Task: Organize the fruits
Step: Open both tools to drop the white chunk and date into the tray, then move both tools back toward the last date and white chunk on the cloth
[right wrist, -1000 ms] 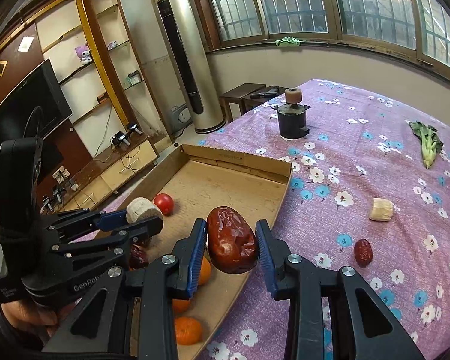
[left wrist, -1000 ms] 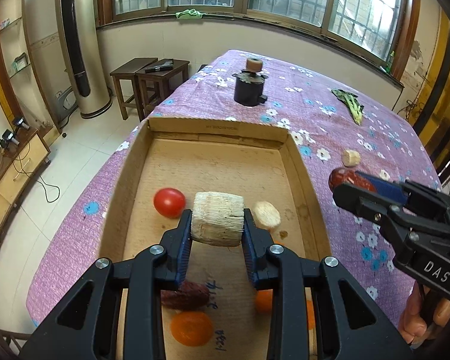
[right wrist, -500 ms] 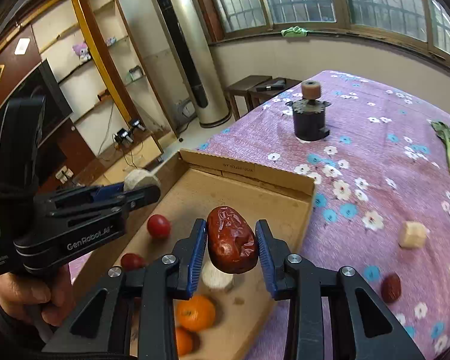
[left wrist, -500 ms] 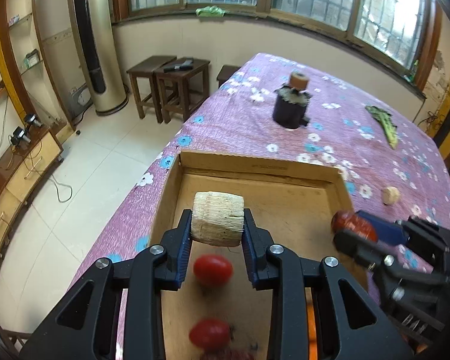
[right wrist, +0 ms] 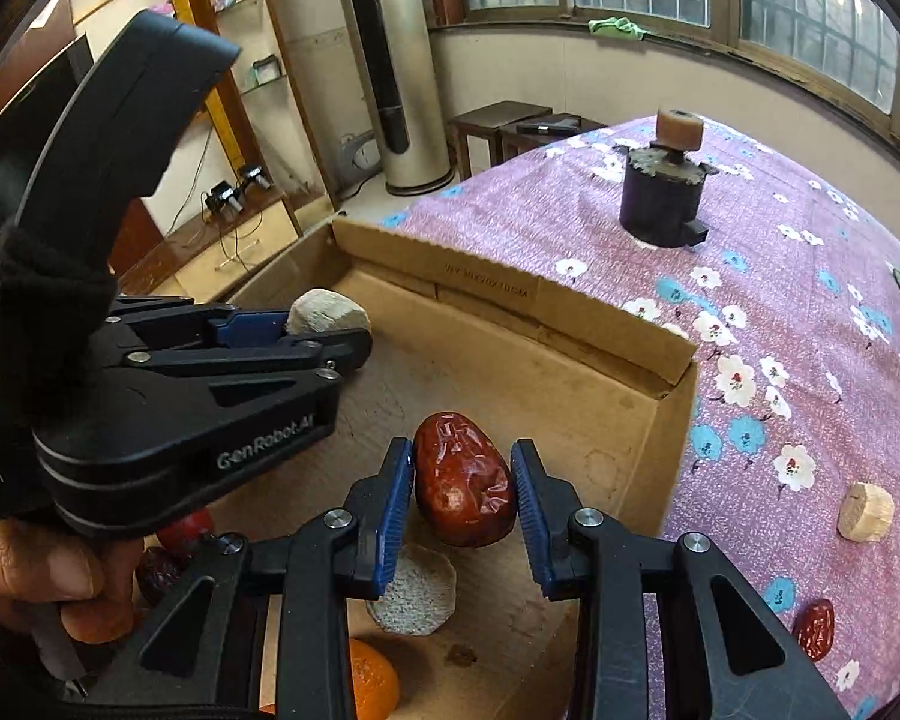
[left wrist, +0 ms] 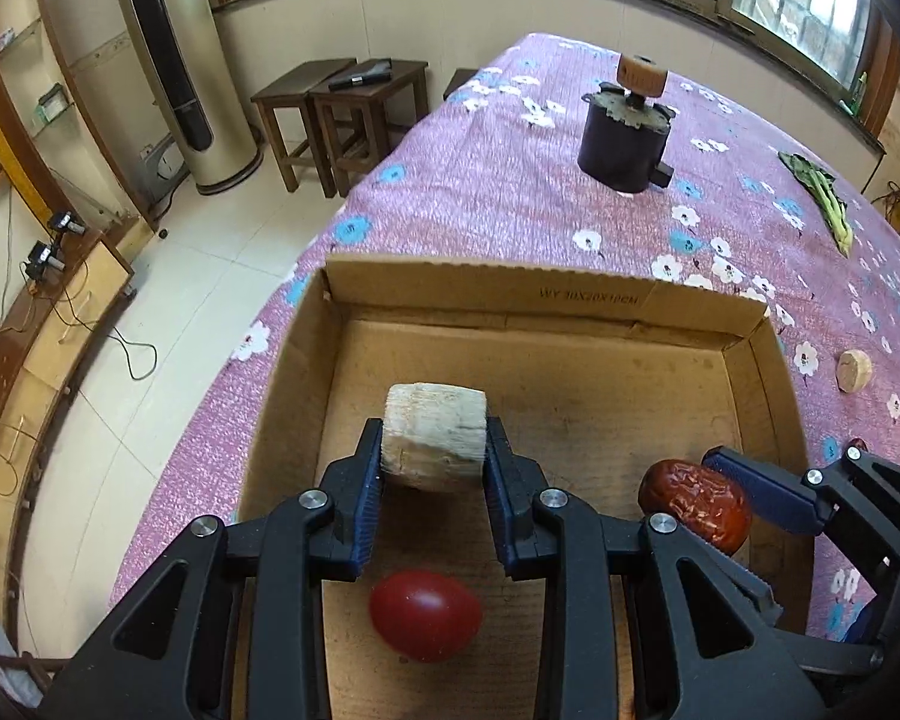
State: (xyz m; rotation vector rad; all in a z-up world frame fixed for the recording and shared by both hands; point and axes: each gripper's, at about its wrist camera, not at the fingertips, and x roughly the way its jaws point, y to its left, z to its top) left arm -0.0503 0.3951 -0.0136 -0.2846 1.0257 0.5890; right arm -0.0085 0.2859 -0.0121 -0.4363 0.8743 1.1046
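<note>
My left gripper [left wrist: 433,468] is shut on a pale, ridged corn chunk [left wrist: 435,443], held above the floor of a shallow cardboard box [left wrist: 546,300]. My right gripper [right wrist: 463,495] is shut on a wrinkled red jujube [right wrist: 465,480], also over the box, to the right of the left one. In the left wrist view the jujube [left wrist: 696,504] shows at the right, between blue pads. A red tomato [left wrist: 425,613] lies in the box under the left gripper. A white slice [right wrist: 414,591] and an orange [right wrist: 372,681] lie below the right gripper.
On the purple flowered cloth [right wrist: 780,300] outside the box lie a pale corn chunk [right wrist: 865,511], a second jujube [right wrist: 815,629] and a green vegetable [left wrist: 822,195]. A dark cylinder with a tan cap [left wrist: 625,132] stands farther back. Wooden stools [left wrist: 342,114] stand beside the table.
Both grippers have moved forward and down over the box, each keeping its load. The box's far wall now looks nearer, and the tomato now sits under the left gripper.
</note>
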